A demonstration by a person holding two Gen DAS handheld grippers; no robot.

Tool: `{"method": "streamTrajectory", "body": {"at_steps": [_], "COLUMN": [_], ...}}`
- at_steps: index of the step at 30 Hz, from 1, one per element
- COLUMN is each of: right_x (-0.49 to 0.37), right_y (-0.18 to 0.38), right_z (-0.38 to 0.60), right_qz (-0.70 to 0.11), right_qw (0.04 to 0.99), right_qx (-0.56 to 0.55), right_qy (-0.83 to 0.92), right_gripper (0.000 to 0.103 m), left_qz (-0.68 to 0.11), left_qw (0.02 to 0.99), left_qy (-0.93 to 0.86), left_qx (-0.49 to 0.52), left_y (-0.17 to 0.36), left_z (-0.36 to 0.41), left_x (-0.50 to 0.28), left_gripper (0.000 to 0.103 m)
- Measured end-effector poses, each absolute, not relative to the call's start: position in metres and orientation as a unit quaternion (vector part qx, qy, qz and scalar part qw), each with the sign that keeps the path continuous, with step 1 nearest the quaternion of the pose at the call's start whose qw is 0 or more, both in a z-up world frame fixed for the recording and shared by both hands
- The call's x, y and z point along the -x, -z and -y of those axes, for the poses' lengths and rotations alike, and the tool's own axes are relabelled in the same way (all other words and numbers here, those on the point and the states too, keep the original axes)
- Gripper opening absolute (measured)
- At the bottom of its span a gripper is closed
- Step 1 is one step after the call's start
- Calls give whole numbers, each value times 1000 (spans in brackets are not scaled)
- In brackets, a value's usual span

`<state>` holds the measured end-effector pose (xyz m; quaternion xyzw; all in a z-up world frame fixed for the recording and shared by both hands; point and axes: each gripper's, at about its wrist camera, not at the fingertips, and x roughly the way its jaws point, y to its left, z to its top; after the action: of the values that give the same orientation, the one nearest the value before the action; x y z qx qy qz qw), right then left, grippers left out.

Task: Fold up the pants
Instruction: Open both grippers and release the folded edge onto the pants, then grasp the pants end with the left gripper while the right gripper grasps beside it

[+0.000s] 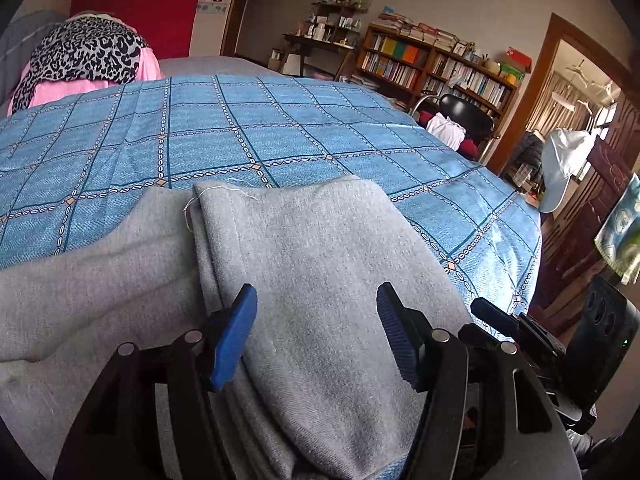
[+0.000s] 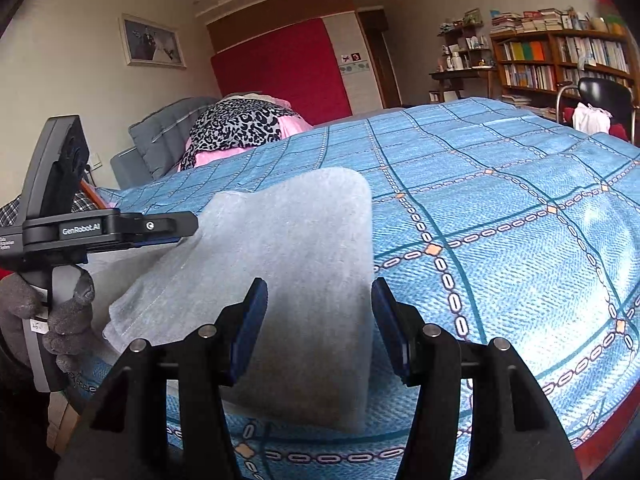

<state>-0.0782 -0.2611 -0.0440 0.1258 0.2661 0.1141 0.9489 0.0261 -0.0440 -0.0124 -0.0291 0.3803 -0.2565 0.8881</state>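
The left gripper [image 1: 318, 334] and right gripper [image 2: 320, 326] both hang spread wide over the folded grey pants [image 1: 304, 280], pinching nothing. The pants' near edge is hidden under the grippers at 6 o'clock. They lie on a blue checked bedspread [image 1: 280, 128]; a bookshelf [image 1: 432, 64] stands at 1 o'clock.
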Motion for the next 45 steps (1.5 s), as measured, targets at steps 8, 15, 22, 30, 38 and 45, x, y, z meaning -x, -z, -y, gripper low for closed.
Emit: {"method": "streamTrajectory", "body": {"at_steps": [8,15,22,30,38,45], "right_x": [74,69,68,68,65,59], "right_y": [51,38,26,27,29,43], "right_z": [266,252,218,175,126,115], "right_qz": [-278,-260,-250,-261,-266,-294], "right_qw": [946,952,953,943,931,920], "right_qx": [-136,-120,-90,-56,-4,5], "right_qy": [-100,-110,-146,-200,-249,-259], "right_gripper": [56,62,63,69,70,70], "left_qz": [-386,-385,-356,-335,-327,-327], "left_qw": [885,894,916,929,929,922], "left_qy": [259,219,159,79,14,-30], "left_qx": [30,65,94,137,175,204], "left_y": [13,16,6,1,7,19], "left_z": [53,12,-50,-125,-183,-219], "left_x": [-24,-5,28,65,93,116], "left_gripper": [66,69,73,73,73,73]}}
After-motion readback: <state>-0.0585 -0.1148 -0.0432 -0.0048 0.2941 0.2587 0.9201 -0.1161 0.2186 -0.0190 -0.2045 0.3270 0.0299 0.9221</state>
